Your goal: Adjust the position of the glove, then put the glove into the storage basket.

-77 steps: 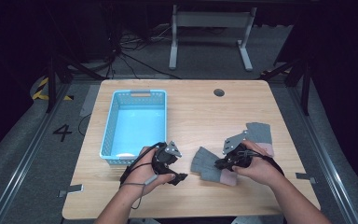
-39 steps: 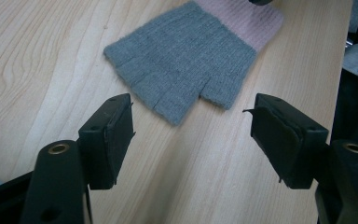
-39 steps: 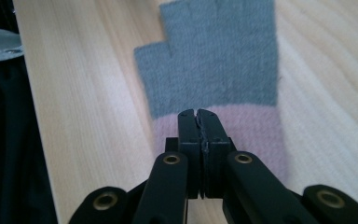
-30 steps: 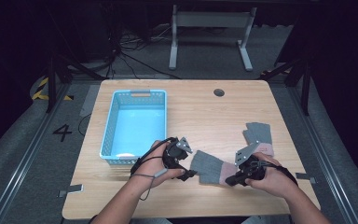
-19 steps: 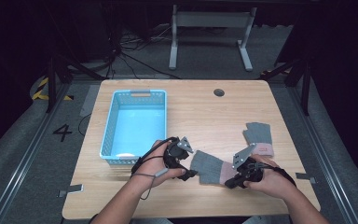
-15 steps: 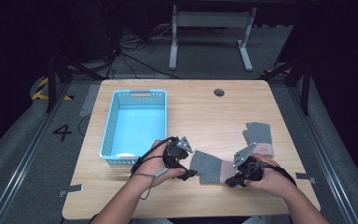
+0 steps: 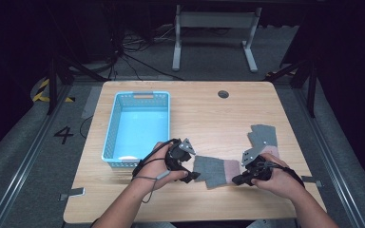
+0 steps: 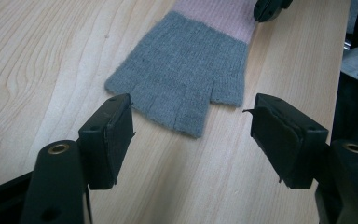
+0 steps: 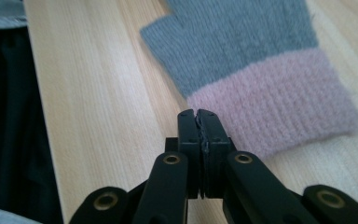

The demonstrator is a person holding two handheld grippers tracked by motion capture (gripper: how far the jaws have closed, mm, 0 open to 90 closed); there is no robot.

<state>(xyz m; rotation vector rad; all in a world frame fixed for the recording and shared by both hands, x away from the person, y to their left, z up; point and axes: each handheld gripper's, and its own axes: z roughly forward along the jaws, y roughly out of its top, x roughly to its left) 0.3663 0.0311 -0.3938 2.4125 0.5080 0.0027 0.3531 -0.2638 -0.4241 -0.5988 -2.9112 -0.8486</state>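
Grey glove point(image 7: 214, 170) flat, wooden table point(image 7: 204, 114)

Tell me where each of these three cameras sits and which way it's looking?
High view: above the person's side, looking down on the table; forearms and both hands show.
Left gripper view: rides the left gripper, open jaws facing the glove.
Right gripper view: rides the right gripper, shut jaws by the glove's pink cuff.
All share the glove.

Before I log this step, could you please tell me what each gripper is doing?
Left gripper: open, empty, just short of the glove.
Right gripper: shut, holding nothing, beside the glove's pink cuff.
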